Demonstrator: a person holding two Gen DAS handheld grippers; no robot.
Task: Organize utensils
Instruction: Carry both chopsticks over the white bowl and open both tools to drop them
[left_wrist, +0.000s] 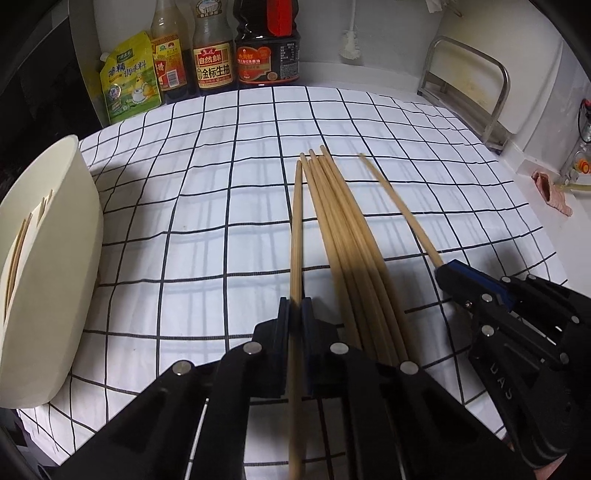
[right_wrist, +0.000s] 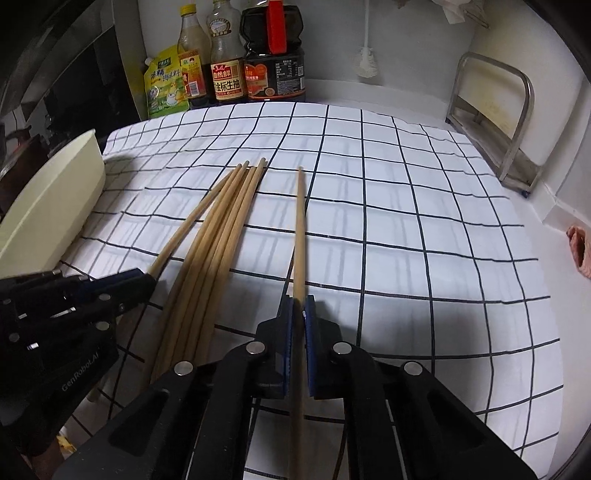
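Note:
Several wooden chopsticks (left_wrist: 343, 240) lie bundled on the checked cloth (left_wrist: 221, 177). My left gripper (left_wrist: 295, 306) is shut on a single chopstick (left_wrist: 296, 221) at the bundle's left side. My right gripper (right_wrist: 298, 306) is shut on another lone chopstick (right_wrist: 300, 229) to the right of the bundle (right_wrist: 225, 229). Each gripper also shows in the other's view: the right gripper (left_wrist: 442, 271) low at the right, the left gripper (right_wrist: 149, 280) low at the left. A cream holder (left_wrist: 59, 258) at the far left has a few chopsticks (left_wrist: 18, 247) inside.
Sauce bottles (left_wrist: 214, 55) and a yellow pouch (left_wrist: 129, 81) line the back wall. A metal rack (left_wrist: 476, 92) stands at the back right corner. A pink object (left_wrist: 550, 192) lies on the counter past the cloth's right edge.

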